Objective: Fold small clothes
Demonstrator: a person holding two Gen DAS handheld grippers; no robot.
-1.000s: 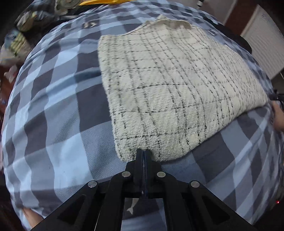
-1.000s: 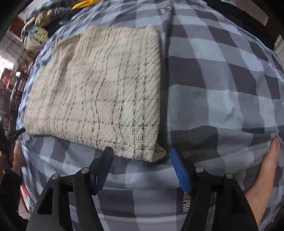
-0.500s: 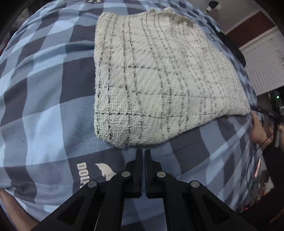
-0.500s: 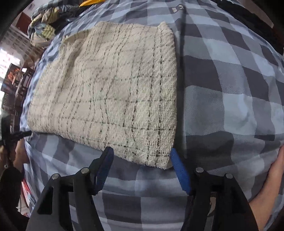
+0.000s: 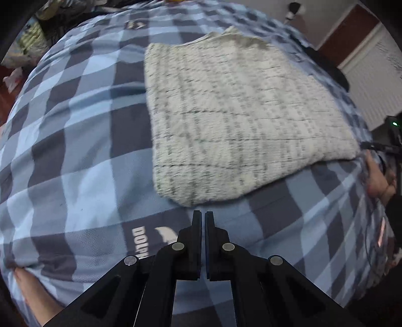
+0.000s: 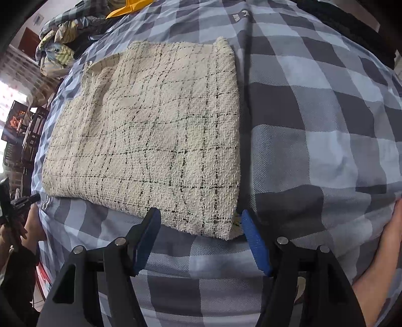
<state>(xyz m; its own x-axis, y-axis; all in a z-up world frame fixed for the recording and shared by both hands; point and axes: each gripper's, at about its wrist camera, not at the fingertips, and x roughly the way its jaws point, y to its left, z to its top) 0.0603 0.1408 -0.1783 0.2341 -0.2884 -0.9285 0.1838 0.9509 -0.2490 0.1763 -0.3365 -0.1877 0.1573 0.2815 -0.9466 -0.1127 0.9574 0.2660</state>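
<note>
A cream knitted garment with thin black check lines (image 5: 236, 118) lies folded flat in a rectangle on the blue and grey checked bedspread (image 5: 75, 156). It also shows in the right wrist view (image 6: 155, 135). My left gripper (image 5: 203, 216) is shut and empty, its tips just short of the garment's near corner. My right gripper (image 6: 199, 218) is open, its blue-padded fingers straddling the garment's near right corner without closing on it.
A heap of crumpled clothes (image 6: 57, 52) and a yellow item (image 6: 128, 7) lie at the far edge of the bed. The person's hand (image 5: 377, 176) shows at the right, and a forearm (image 6: 377, 271) at the bed's edge. A white door (image 5: 371, 83) stands beyond.
My left gripper let go of the garment's corner and drew back, staying shut. My right gripper moved in so the corner lies between its open fingers.
</note>
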